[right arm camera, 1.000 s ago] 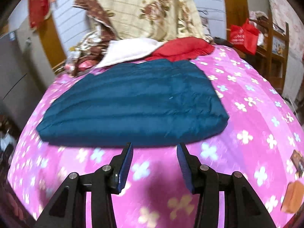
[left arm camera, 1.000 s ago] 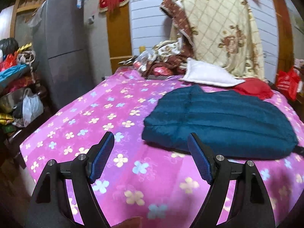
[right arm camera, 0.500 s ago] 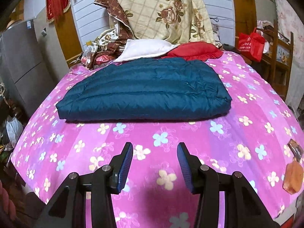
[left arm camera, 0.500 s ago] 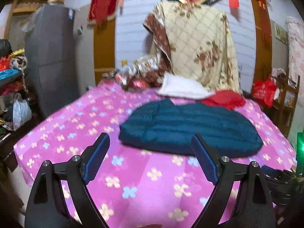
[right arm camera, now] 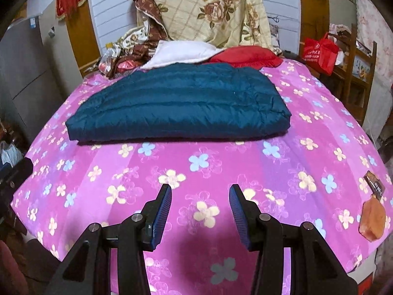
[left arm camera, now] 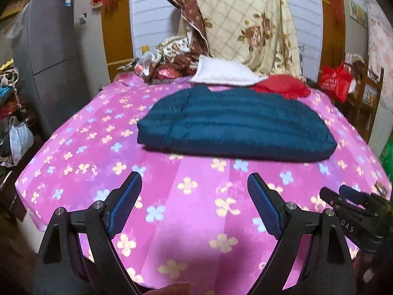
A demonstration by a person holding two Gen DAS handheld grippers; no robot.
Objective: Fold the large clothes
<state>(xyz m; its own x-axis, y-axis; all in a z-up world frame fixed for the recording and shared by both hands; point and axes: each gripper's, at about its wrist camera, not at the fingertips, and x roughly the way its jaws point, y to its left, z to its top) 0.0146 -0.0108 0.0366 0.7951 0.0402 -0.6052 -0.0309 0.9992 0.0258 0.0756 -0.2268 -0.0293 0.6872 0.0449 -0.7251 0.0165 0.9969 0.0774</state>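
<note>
A dark teal quilted jacket (left arm camera: 233,125) lies folded into a flat rectangle on a pink flowered bed (left arm camera: 191,196); it also shows in the right wrist view (right arm camera: 181,105). My left gripper (left arm camera: 194,196) is open and empty, over the bed's near part, well short of the jacket. My right gripper (right arm camera: 200,201) is open and empty, also short of the jacket's near edge. In the left wrist view the right gripper (left arm camera: 353,201) shows at the lower right.
A white pillow (right arm camera: 181,54), a red cloth (right arm camera: 245,55) and a beige floral quilt (right arm camera: 208,9) sit behind the jacket. A grey cabinet (left arm camera: 46,49) stands left, a wooden chair with a red bag (right arm camera: 319,51) right. An orange object (right arm camera: 372,216) lies at the bed's right edge.
Both grippers have pulled back from the jacket toward the bed's near edge, and more bedspread lies in front of them. The jacket has not moved.
</note>
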